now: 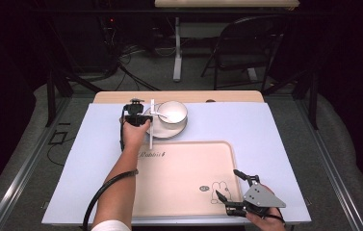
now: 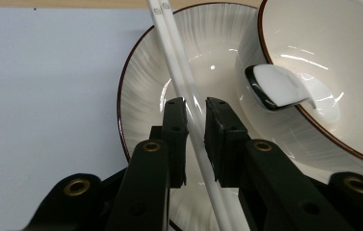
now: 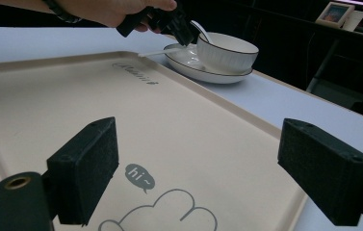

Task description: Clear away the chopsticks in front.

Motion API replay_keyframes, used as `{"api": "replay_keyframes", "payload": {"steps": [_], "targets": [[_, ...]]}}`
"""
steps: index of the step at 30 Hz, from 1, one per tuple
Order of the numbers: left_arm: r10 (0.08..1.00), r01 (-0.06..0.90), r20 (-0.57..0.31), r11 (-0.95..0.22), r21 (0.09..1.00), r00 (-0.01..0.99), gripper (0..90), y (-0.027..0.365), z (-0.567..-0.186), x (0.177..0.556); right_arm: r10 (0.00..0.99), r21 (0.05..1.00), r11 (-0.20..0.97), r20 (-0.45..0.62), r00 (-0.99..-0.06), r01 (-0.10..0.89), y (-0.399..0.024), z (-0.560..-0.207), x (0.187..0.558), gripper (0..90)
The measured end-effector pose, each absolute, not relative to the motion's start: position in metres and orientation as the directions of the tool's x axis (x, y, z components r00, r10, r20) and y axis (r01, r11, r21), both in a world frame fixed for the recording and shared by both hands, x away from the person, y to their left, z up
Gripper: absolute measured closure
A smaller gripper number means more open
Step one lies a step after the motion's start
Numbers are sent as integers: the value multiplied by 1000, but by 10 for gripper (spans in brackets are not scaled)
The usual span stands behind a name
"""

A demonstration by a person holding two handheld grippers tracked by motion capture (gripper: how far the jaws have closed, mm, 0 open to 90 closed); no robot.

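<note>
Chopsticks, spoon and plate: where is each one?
chopsticks [image 2: 179, 77], left gripper view, on the white shafts above the jaws.
spoon [image 2: 280, 86], left gripper view, on its white scoop in the bowl.
plate [image 2: 143, 96], left gripper view, on its ribbed left rim.

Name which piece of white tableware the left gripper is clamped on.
The chopsticks, a thin straight pair lying across the plate; the spoon rests in the bowl.

A wooden table [image 1: 227, 96] carries a pale blue-grey mat [image 1: 275, 130] that covers nearly all of its top, leaving a strip of wood bare along the far edge. On the mat, a large cream tray [image 1: 179, 178] with a printed cartoon figure lies at the near side. A white, dark-rimmed plate [image 1: 176, 131] sits on the mat just beyond the tray's far left corner.
</note>
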State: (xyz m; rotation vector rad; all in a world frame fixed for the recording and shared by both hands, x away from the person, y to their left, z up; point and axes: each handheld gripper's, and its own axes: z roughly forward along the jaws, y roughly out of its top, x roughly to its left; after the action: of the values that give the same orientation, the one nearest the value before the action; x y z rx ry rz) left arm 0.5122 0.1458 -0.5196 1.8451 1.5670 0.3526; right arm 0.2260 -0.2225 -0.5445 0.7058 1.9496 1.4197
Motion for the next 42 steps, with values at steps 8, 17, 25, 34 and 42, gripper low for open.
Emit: {"api": "replay_keyframes", "payload": {"steps": [8,17,25,34,42], "targets": [[955,786,-215,-28,617,203,785,145,-525,517,727,959,277,-166,-666,63,-223,-545,226,135],[961,836,-223,-14,548,162,797,145,-526,525,726,959,275,-164,-668,64,-222,-544,225,135],[958,855,-256,23,518,129,824,146,-527,528,725,960,274,-163,-669,63,-222,-544,225,135],[954,864,-286,67,499,92,846,151,-527,529,724,960,274,-165,-669,60,-222,-544,225,135],[954,852,-290,84,517,81,846,156,-522,527,723,959,276,-166,-670,59,-222,-544,225,135]]}}
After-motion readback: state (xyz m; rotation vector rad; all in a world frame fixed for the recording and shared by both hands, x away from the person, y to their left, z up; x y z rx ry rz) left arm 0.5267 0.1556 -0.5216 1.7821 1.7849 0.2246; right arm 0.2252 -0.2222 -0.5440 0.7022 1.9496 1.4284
